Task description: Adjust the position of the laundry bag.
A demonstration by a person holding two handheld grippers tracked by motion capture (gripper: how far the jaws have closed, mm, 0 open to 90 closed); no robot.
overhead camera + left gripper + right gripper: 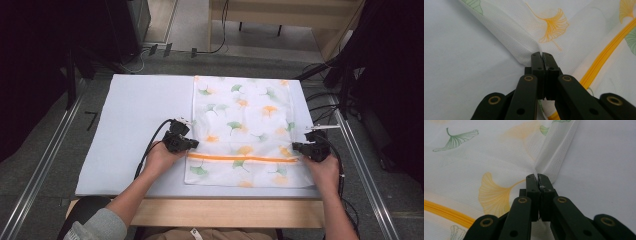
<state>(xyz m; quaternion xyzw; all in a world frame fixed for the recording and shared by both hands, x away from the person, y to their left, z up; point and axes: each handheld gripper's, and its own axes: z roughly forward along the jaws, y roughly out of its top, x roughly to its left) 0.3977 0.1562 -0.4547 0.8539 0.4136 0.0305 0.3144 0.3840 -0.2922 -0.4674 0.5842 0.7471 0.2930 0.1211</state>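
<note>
Pinched tight, the left gripper (541, 55) clamps the left edge of the mesh laundry bag (242, 127), and the right gripper (535, 177) clamps its right edge, both just above the orange zipper (240, 158). Bare white mat (140, 115) lies open to the left; the bag's right edge runs near the mat's border. Dark floor surrounds the table, and whether the bag holds anything cannot be made out.

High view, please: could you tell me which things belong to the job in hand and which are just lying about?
In the job:
- mesh bag with leaf print and orange zipper
- left tool, shut on the bag's left edge
- right tool, shut on its right edge
- white mat under it

Lying about:
- cables on the floor
- metal rails
</note>
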